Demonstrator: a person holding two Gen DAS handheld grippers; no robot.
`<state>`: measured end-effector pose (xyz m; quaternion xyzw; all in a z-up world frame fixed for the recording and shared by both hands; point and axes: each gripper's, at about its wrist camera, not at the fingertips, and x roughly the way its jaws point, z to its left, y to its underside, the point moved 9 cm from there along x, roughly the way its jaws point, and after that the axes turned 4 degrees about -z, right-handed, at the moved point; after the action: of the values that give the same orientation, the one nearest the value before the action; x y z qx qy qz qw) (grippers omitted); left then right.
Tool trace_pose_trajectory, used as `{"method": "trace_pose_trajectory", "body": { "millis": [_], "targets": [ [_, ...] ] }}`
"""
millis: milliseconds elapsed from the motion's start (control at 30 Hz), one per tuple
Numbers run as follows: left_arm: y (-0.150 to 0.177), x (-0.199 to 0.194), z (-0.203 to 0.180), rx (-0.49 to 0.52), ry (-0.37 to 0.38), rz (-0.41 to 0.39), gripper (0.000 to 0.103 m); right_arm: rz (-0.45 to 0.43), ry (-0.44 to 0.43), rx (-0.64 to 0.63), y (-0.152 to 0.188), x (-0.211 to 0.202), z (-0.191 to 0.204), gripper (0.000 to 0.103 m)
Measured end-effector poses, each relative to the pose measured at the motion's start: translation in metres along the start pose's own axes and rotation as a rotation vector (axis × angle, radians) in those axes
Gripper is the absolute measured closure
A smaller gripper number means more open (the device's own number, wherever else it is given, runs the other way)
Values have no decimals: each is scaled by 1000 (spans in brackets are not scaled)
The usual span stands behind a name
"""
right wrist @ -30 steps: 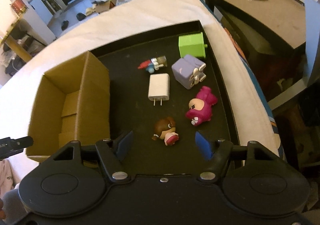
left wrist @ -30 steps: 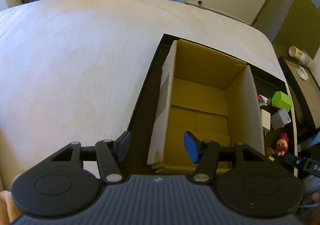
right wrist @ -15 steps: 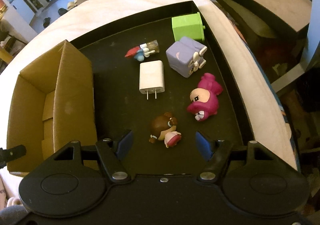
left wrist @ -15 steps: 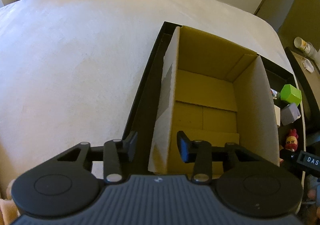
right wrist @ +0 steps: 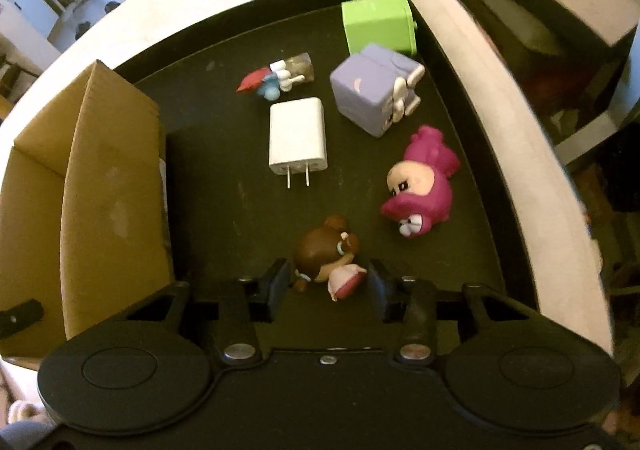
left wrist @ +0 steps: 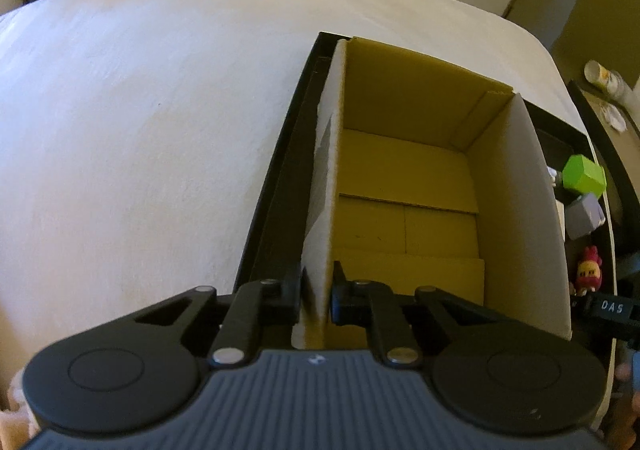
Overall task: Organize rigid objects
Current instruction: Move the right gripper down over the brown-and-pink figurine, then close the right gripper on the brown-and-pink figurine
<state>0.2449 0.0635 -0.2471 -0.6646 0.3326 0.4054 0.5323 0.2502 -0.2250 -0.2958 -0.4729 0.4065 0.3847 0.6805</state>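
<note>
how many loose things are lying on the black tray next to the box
6: brown-haired doll nearest, between the right gripper fingers; pink figure at right; white charger mid-tray; purple cube and green cube farther back; small red-blue figure. The cardboard box may hide more.

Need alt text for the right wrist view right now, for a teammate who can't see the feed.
The open right gripper straddles a brown-haired doll lying on a black tray, fingers on either side, not yet closed. Beyond lie a white charger, pink figure, purple cube, green cube and small red-blue toy; a cardboard box stands left.
</note>
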Motion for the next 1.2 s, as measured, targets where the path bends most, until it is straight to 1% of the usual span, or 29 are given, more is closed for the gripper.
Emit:
{"method": "trace_pose_trajectory", "body": {
  "millis": [200,367,500,633,700,733,833,900,933,967,1000,1033,1067,1100,1133,1200],
  "targets": [
    [8,-4,3,0,22,12,91,6,-42,29,8,-10,-7,62],
    [15,-8,7,21,31,13,91,3,-76,43,13,-20,-7,62],
    [16,-7,8,0,53,25,90,-4,-106,55,13,-29,-6,62],
    [17,-5,12,-22,63,27,90,-28,-121,43,11,-39,3,63],
    [18,-3,12,-18,58,22,90,-39,-126,31,9,-43,6,80],
    [18,-3,11,-13,57,21,90,-43,-134,26,7,-44,8,102],
    [19,-3,8,-7,51,14,90,-44,-157,26,5,-46,13,102],
    [20,-3,6,-7,52,13,90,-50,-140,9,3,-43,14,102],
    [20,-2,6,-8,53,11,90,-44,-136,16,3,-40,12,101],
    [20,-2,4,-8,54,10,90,-37,-137,25,3,-38,11,96],
    [20,-2,5,-11,55,8,90,-28,-134,40,3,-35,9,94],
    [20,-5,8,-17,57,6,90,-22,-128,55,3,-33,7,81],
    [20,-5,9,-23,59,5,90,-15,-124,63,5,-33,6,61],
    [20,-5,10,-30,60,5,90,-14,-118,67,6,-31,6,53],
    [20,-7,14,-36,61,5,90,-21,-114,66,5,-30,5,49],
    [20,-7,15,-43,61,3,90,-15,-115,62,6,-26,7,49]
  ]
}}
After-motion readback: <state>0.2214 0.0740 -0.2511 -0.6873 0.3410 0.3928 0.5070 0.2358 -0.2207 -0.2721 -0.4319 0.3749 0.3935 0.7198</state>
